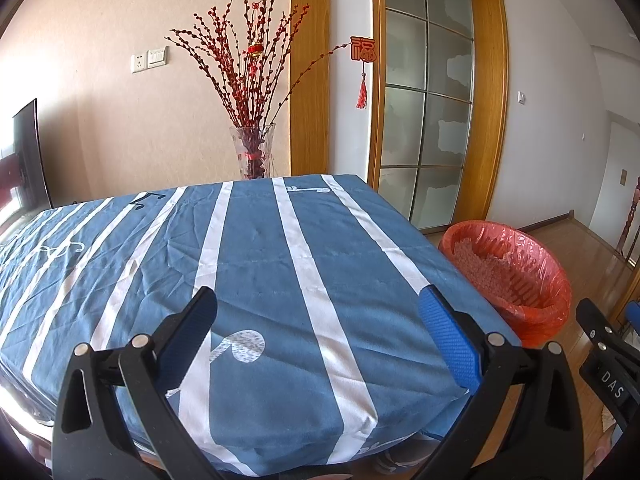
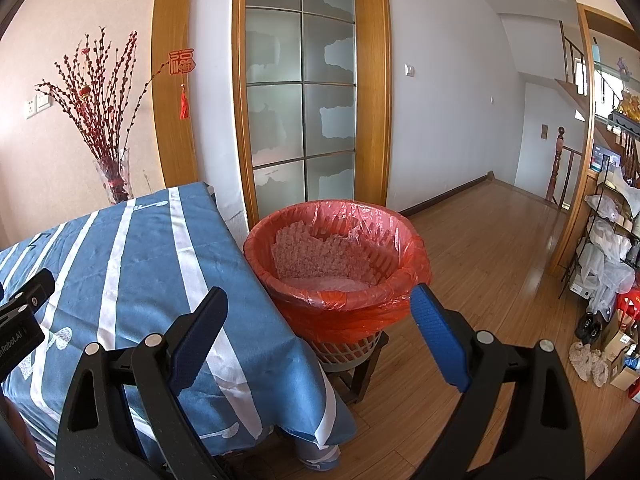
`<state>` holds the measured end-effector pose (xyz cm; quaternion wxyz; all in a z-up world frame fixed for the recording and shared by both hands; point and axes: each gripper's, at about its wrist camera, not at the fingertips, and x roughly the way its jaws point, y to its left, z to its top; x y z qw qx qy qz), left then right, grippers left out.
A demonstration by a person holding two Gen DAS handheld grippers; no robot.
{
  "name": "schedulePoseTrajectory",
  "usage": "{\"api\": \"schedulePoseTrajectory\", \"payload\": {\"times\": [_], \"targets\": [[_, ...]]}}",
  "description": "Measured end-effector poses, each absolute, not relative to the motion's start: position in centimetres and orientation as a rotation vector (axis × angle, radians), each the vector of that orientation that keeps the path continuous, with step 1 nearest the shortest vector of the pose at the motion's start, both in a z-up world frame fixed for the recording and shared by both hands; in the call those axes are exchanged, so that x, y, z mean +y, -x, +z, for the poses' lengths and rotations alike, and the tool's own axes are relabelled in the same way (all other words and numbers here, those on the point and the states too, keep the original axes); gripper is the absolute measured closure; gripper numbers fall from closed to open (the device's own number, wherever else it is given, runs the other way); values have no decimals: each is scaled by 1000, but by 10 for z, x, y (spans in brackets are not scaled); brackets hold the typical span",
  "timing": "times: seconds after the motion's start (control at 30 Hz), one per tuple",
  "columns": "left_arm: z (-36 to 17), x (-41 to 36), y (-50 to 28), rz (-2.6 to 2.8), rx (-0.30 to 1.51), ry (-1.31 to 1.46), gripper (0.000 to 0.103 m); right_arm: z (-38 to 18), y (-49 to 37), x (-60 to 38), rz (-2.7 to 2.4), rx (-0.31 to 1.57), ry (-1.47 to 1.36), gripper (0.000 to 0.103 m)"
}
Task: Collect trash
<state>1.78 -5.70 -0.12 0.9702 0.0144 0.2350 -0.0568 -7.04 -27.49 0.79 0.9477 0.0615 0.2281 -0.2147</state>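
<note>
A waste basket lined with a red plastic bag (image 2: 338, 256) stands on a low stool right of the table; it also shows in the left wrist view (image 1: 508, 276). Pale bubble wrap (image 2: 320, 256) lies inside it. My left gripper (image 1: 320, 320) is open and empty above the table covered with a blue cloth with white stripes (image 1: 256, 264). My right gripper (image 2: 320, 320) is open and empty, in front of the basket at the table's right edge (image 2: 208, 264). No loose trash shows on the cloth.
A glass vase of red branches (image 1: 252, 152) stands behind the table's far edge. A frosted glass door (image 2: 300, 92) is behind the basket. Wooden floor (image 2: 480, 256) spreads to the right, with a cluttered shelf rack (image 2: 612, 248) and shoes at the far right.
</note>
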Motion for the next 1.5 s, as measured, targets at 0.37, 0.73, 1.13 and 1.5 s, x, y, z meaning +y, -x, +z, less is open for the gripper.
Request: {"api": "schedulePoseTrajectory", "payload": {"times": [0.37, 0.73, 1.13, 1.5], "targets": [[-5, -58, -16, -115, 481, -33, 4, 7, 70, -274, -436, 467, -127, 11], [-8, -54, -17, -111, 487, -32, 4, 2, 70, -271, -431, 473, -129, 11], [-9, -53, -17, -108, 493, -33, 4, 2, 71, -271, -430, 476, -130, 11], [-7, -53, -19, -100, 495, -36, 4, 2, 70, -270, -429, 477, -131, 11]]}}
